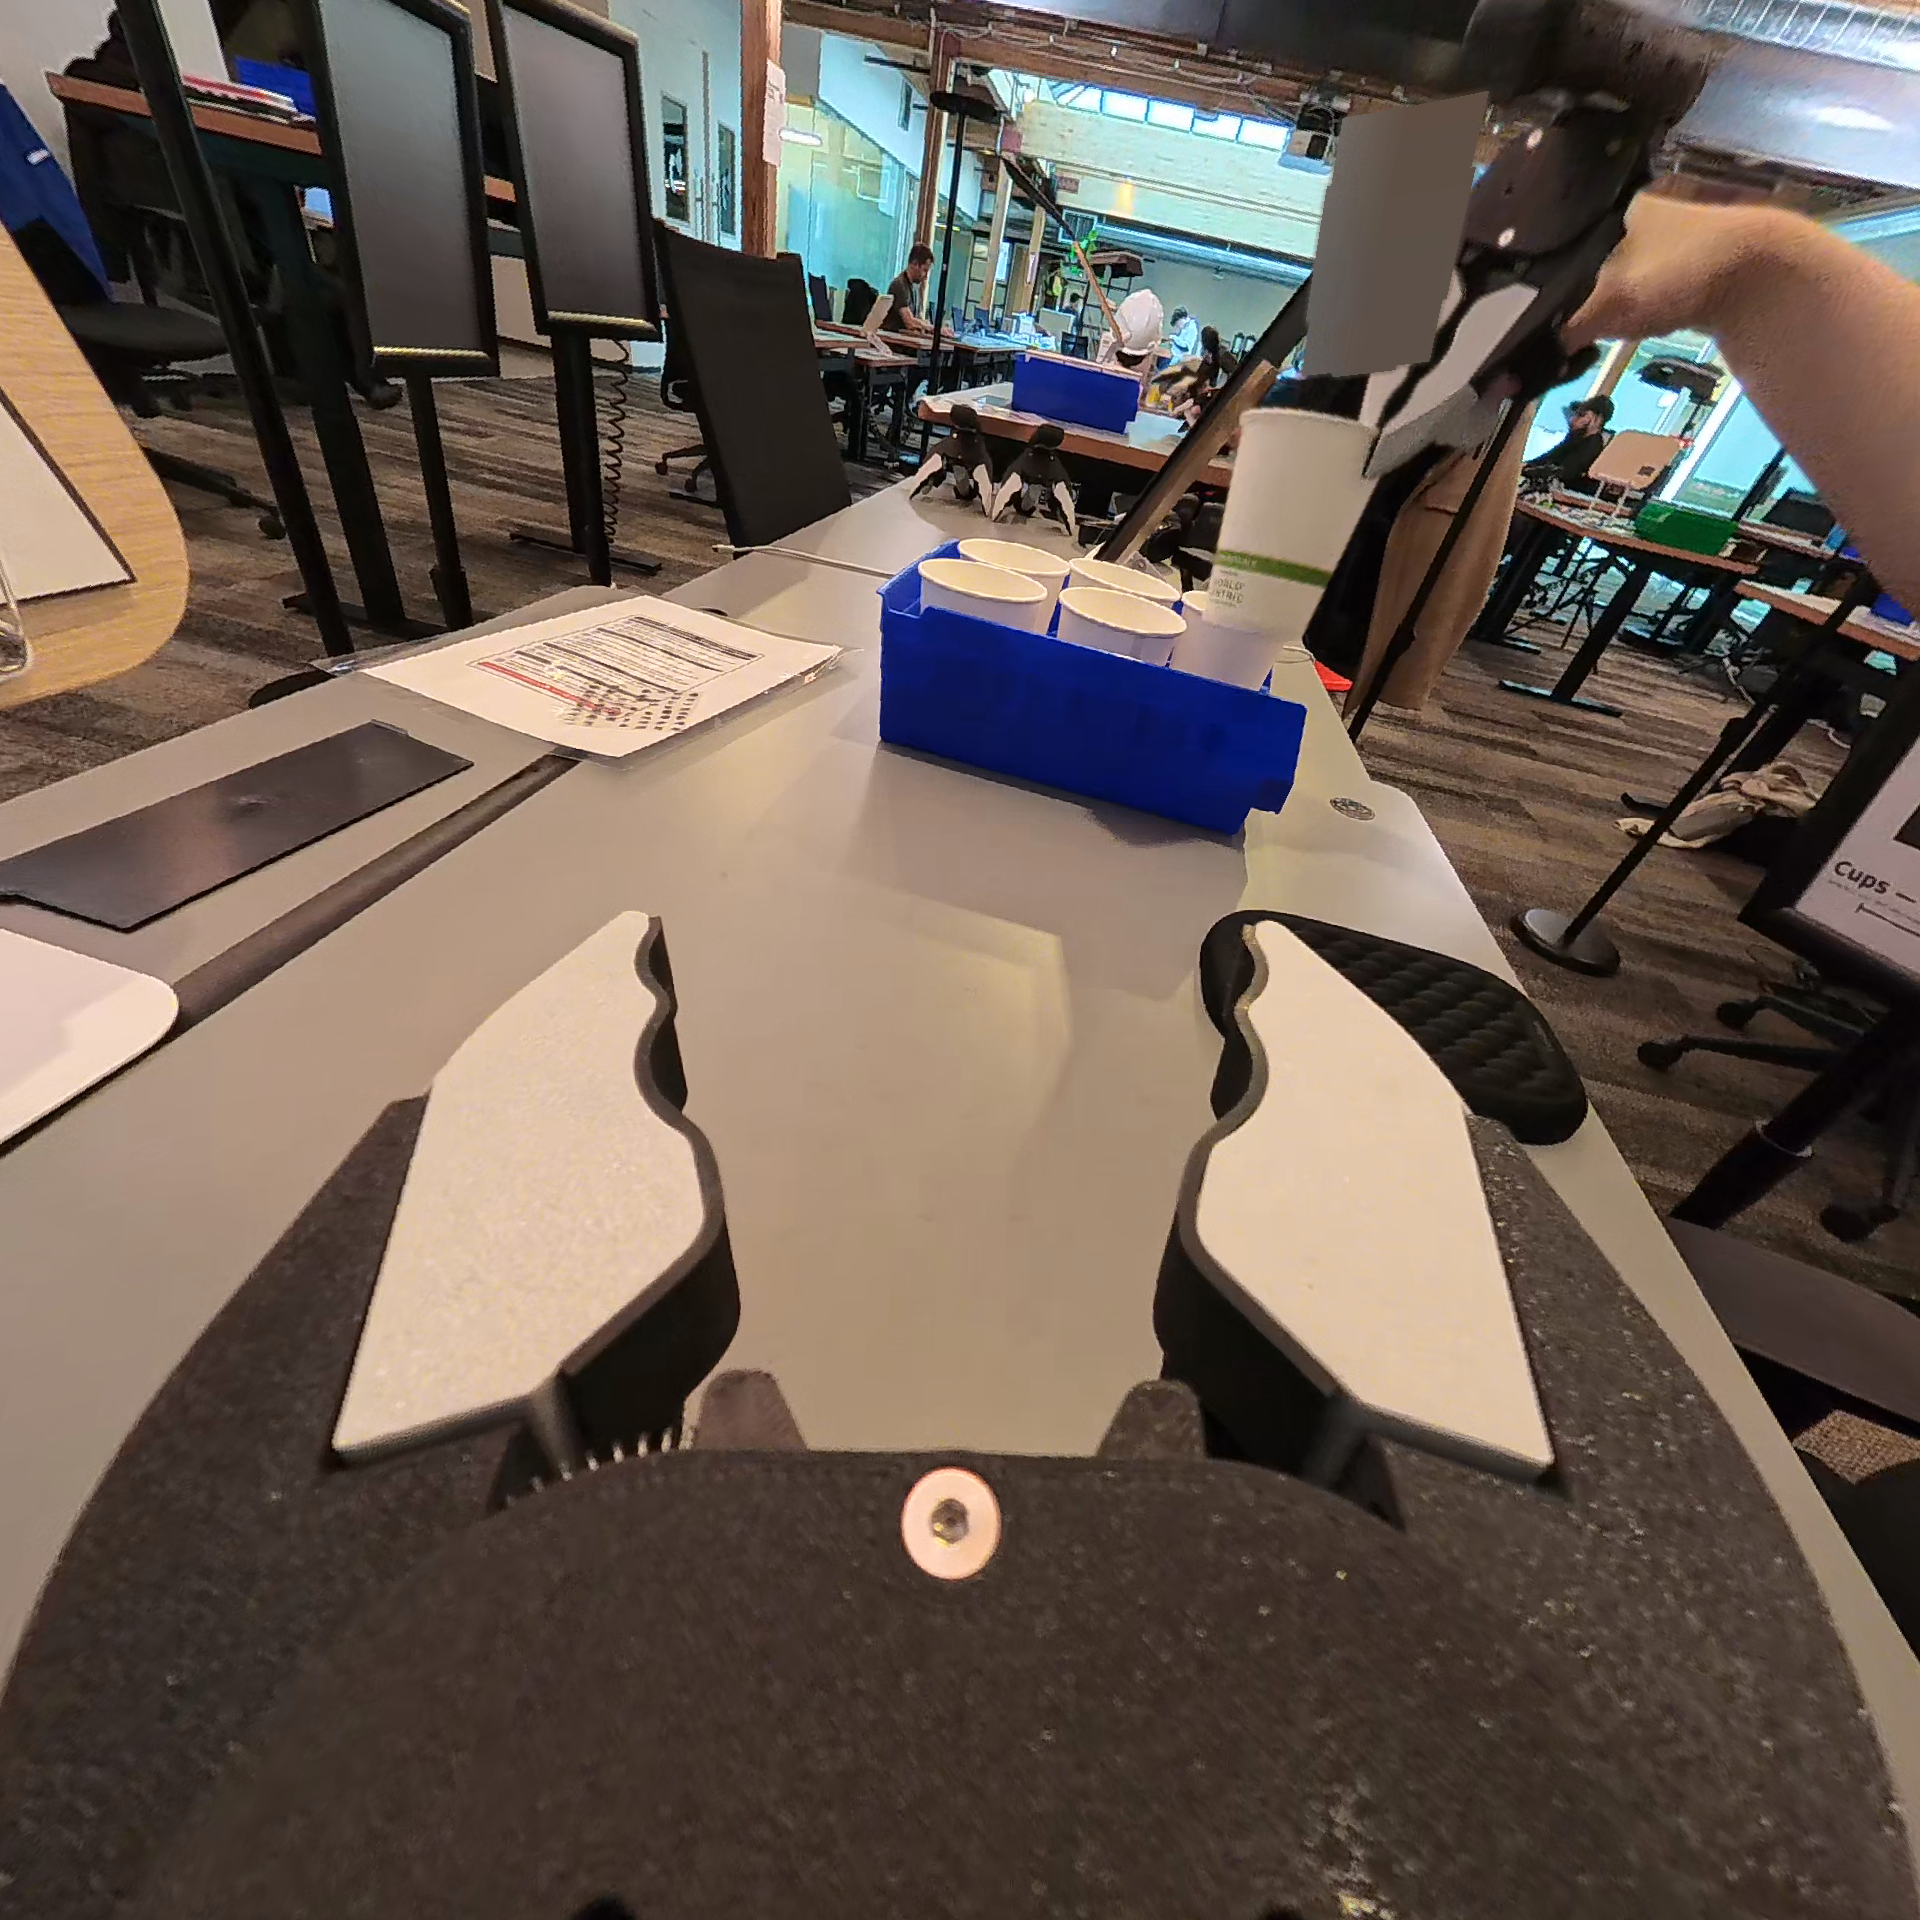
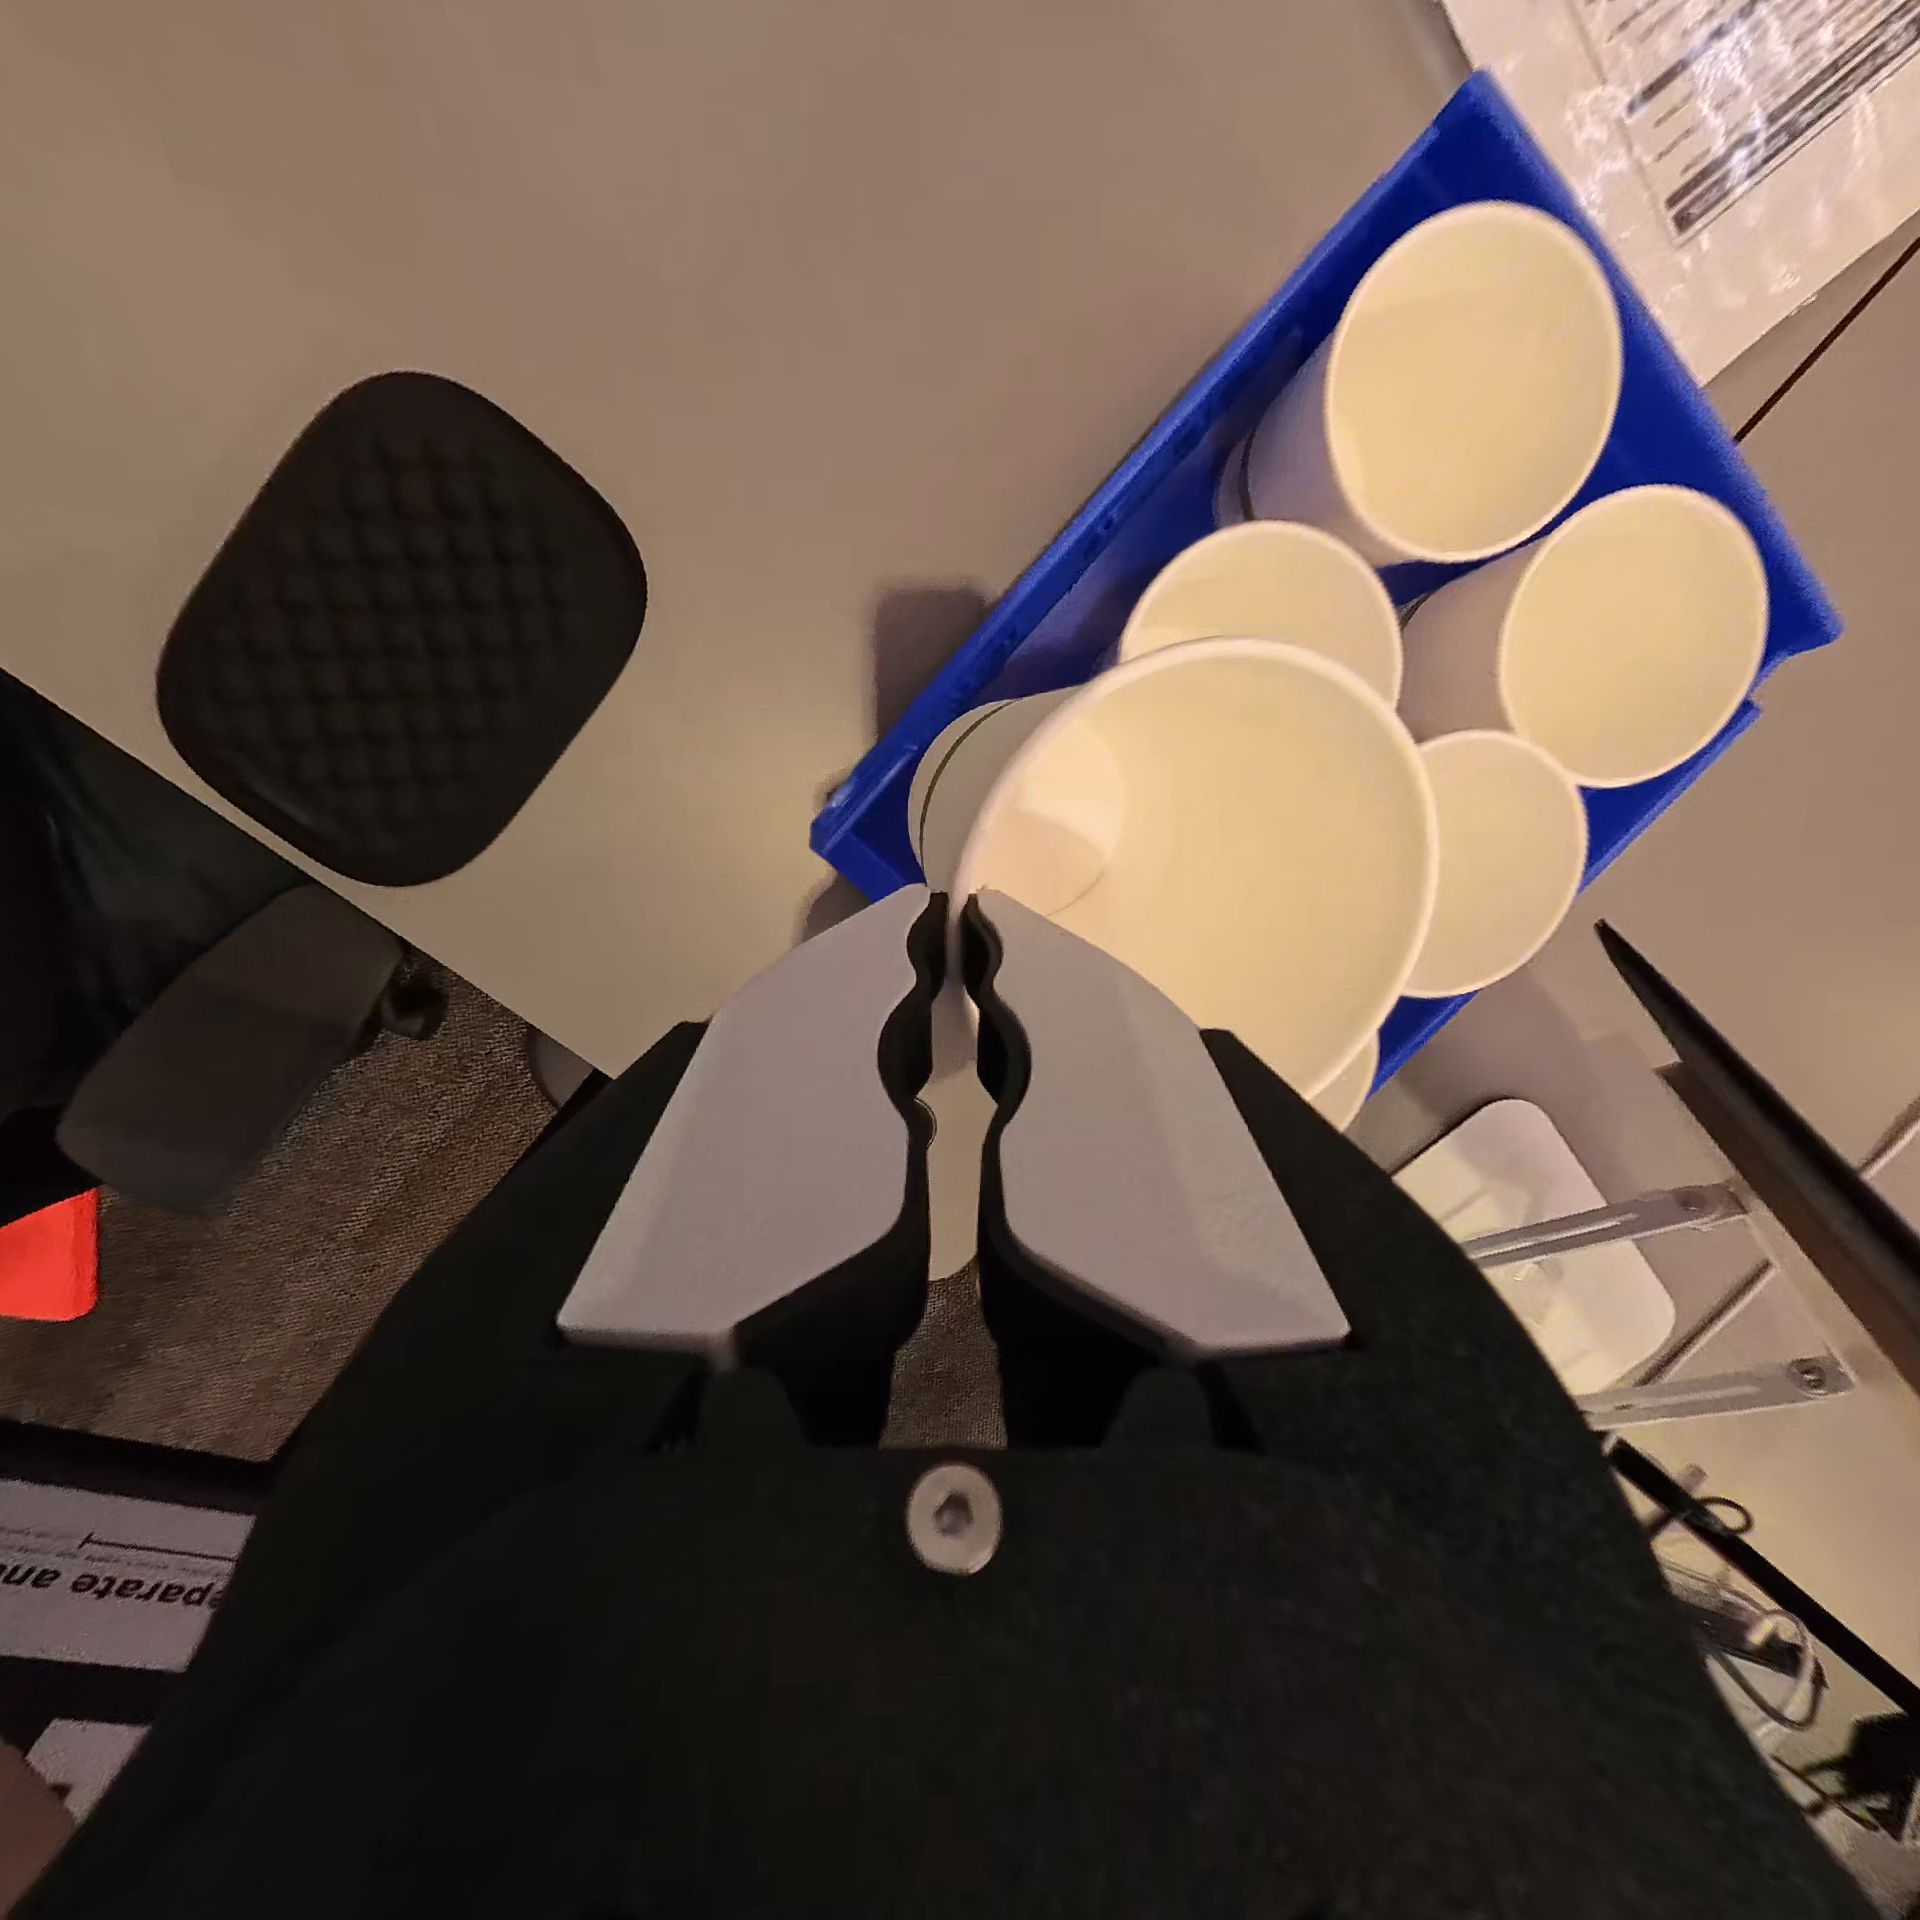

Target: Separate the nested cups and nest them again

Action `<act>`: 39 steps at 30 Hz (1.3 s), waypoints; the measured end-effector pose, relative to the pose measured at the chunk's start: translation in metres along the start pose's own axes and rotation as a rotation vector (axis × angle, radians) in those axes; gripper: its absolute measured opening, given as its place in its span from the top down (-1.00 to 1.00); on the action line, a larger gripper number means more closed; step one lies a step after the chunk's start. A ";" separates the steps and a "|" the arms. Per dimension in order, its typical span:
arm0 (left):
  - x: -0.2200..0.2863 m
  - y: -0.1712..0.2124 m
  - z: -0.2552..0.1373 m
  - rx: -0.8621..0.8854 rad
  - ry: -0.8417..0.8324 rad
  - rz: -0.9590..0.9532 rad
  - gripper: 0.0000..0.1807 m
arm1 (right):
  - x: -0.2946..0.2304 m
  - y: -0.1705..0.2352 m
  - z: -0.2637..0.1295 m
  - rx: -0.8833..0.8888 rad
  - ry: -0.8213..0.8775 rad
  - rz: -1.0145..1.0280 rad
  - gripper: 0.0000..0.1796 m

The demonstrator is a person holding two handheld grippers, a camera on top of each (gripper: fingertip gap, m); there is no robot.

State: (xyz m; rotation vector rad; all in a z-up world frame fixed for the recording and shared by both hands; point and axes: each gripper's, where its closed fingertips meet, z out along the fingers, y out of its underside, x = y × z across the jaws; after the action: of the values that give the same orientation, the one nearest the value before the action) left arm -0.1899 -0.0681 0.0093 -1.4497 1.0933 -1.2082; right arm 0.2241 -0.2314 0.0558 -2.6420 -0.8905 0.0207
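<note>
The right gripper (image 2: 954,909) has its fingers pinched on the rim of a cup (image 2: 1205,842), held just above another cup in the bin (image 2: 1673,416) ahead of the fingers. The left gripper (image 1: 951,997) is wide open and empty over the desk (image 1: 935,883), well short of the bin. I'd keep the pinch firm and the cup upright — centre it over the cup beneath, then lower straight.

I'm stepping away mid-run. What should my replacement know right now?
Right gripper: shut on the rim of the lifted cup, held above the blue bin at its near-right end.
Left gripper: open, empty, low over the grey table, well short of the bin.
Bin: several other white cups stand upright in it; one cup sits right under the lifted one.
Done: one cup is lifted out.
Left: whether more remain nested can't be told; then nest them again.
</note>
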 end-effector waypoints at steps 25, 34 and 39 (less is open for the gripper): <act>-0.001 -0.004 -0.004 0.012 -0.003 0.002 -0.07 | -0.002 0.046 0.078 -0.055 0.058 -0.072 0.97; -0.001 -0.005 -0.004 0.016 -0.005 0.000 -0.07 | -0.002 0.053 0.097 -0.103 0.059 -0.090 0.97; -0.001 -0.005 -0.004 0.016 -0.006 0.001 -0.07 | -0.001 0.053 0.103 -0.110 0.054 -0.090 0.97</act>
State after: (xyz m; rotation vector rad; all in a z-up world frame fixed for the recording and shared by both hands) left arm -0.1939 -0.0664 0.0144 -1.4394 1.0779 -1.2092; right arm 0.2413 -0.2381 -0.0587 -2.6852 -1.0190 -0.1245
